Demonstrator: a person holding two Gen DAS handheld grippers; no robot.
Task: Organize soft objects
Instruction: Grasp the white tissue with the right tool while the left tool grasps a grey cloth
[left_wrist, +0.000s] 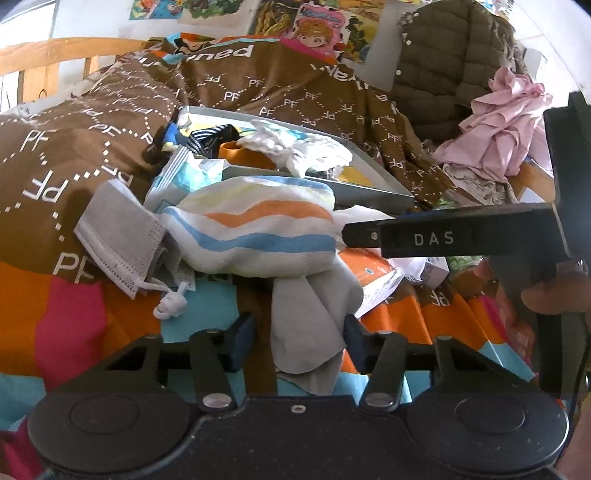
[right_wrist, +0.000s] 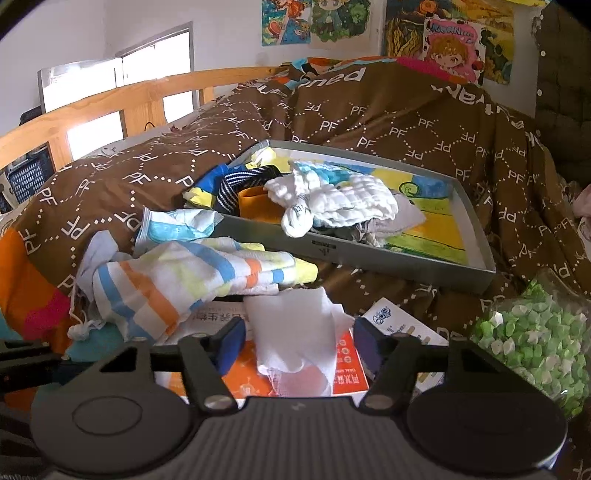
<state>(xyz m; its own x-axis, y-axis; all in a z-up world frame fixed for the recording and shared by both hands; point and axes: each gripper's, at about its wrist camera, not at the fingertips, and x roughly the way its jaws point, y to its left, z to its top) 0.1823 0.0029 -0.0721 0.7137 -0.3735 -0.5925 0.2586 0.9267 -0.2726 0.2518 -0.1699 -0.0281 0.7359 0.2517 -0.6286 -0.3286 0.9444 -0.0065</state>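
Downward, both tongs straddling cloths

Your right gripper has its jaws apart around a white cloth, pads not touching it. A striped towel lies left of the jaws; beyond them, a grey tray holds cloths.
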